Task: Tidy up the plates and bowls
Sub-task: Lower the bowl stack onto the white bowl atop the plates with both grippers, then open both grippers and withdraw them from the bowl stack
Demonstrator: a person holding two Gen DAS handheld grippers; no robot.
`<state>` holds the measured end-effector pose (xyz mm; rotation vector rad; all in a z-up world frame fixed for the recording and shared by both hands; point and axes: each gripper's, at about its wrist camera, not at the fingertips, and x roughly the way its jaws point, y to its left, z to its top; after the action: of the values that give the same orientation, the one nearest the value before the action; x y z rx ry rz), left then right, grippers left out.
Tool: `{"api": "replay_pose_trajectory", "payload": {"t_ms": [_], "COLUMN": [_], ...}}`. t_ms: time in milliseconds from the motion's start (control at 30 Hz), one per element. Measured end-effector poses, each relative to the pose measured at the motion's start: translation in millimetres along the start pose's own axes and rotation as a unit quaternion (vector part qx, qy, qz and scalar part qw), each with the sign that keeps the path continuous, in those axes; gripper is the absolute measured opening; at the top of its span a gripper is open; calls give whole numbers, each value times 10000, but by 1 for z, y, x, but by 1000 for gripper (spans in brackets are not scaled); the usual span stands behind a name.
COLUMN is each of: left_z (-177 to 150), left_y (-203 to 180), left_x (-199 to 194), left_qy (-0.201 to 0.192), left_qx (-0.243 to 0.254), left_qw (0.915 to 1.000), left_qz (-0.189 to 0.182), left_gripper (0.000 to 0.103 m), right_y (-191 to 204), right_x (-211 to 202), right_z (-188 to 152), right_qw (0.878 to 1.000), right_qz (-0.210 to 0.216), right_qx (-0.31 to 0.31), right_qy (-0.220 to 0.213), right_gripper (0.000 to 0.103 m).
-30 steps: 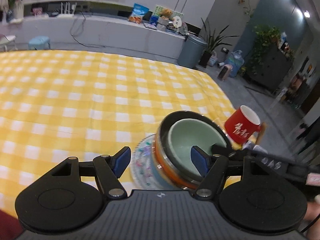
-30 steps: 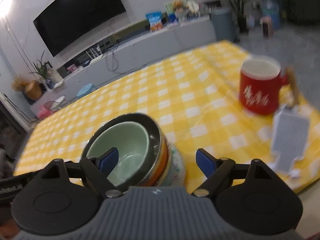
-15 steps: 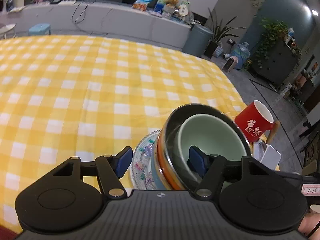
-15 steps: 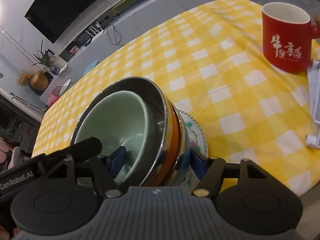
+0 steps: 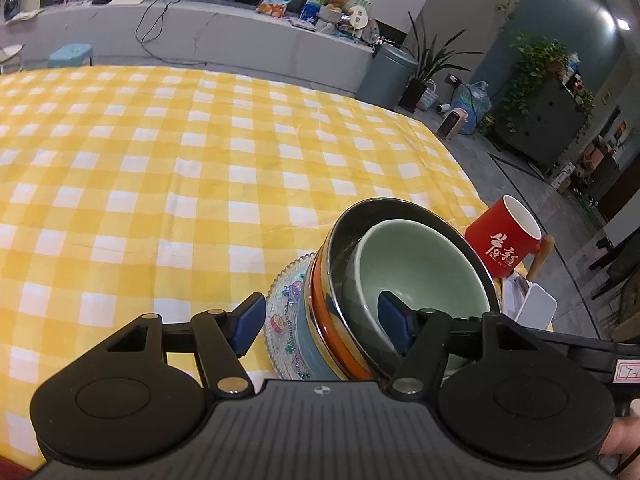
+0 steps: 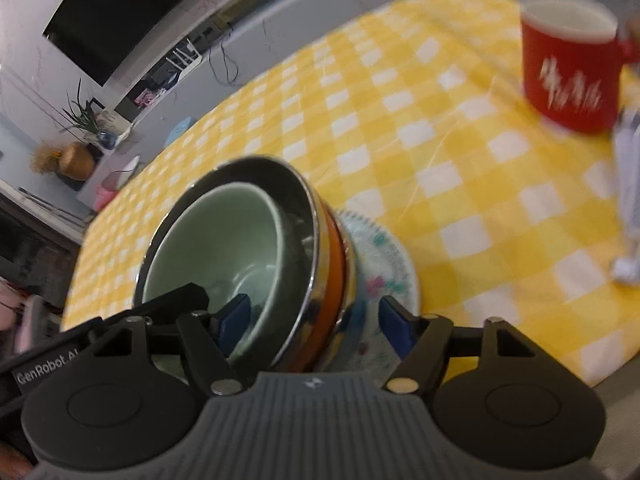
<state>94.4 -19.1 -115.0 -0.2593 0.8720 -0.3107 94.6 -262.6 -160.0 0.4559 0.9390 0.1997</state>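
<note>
Left wrist view shows a yellow-and-white checked cloth [image 5: 168,184] covering the surface, bare across its left and middle; past its far edge stand a grey bin [image 5: 386,76] and a potted plant [image 5: 430,68]. Toward the right, at the near edge, sits the stack of dishes: a clear patterned plate [image 5: 286,300] at the bottom, a blue bowl [image 5: 310,344] on it, an orange-banded steel bowl [image 5: 340,264] in that, and a pale green bowl [image 5: 416,260] nested innermost. Right of the stack stands a red mug [image 5: 502,242] with white characters, near the surface's corner, with a white flat object [image 5: 534,306] just in front of it. The left tongs [image 5: 320,322] straddle the stack's near left wall: one blue pad is outside by the plate's rim, the other is inside the green bowl, and neither clearly presses, so the jaws stand wide apart. In the right wrist view, which is blurred, a dark television [image 6: 120,12] hangs at upper left above a long counter, the same stack fills the middle with the green bowl [image 6: 224,240] inside the steel bowl [image 6: 316,248] on the plate [image 6: 388,264], and the red mug [image 6: 568,64] stands well apart at the far right. The right tongs [image 6: 314,324] straddle the stack's near right wall, left pad inside the green bowl, right pad outside over the plate; the jaws are opening, with the bowls' walls between them. A black arm of the left tongs reaches in from the left edge.
</note>
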Motion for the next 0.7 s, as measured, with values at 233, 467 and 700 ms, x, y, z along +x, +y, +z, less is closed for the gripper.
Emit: {"api": "replay_pose_trajectory", "payload": {"t_ms": [233, 467, 700], "left_z": [-6, -17, -23], "left_y": [-15, -40, -50], "left_x": [-22, -54, -88], "left_qy": [-290, -771, -1181], "left_qx": [550, 1004, 1321], "left_qw": [9980, 9889, 9766], "left_qz": [114, 780, 1216], "left_gripper": [77, 77, 78], "right_y": [5, 14, 23], "right_x": [-22, -59, -79], "right_z": [-8, -23, -29], "right_qw": [9990, 9867, 9762], "right_qz": [-163, -702, -1297], "right_qx": [-264, -407, -574], "right_qy": [-335, -1411, -1643], "right_gripper": [84, 91, 92]}}
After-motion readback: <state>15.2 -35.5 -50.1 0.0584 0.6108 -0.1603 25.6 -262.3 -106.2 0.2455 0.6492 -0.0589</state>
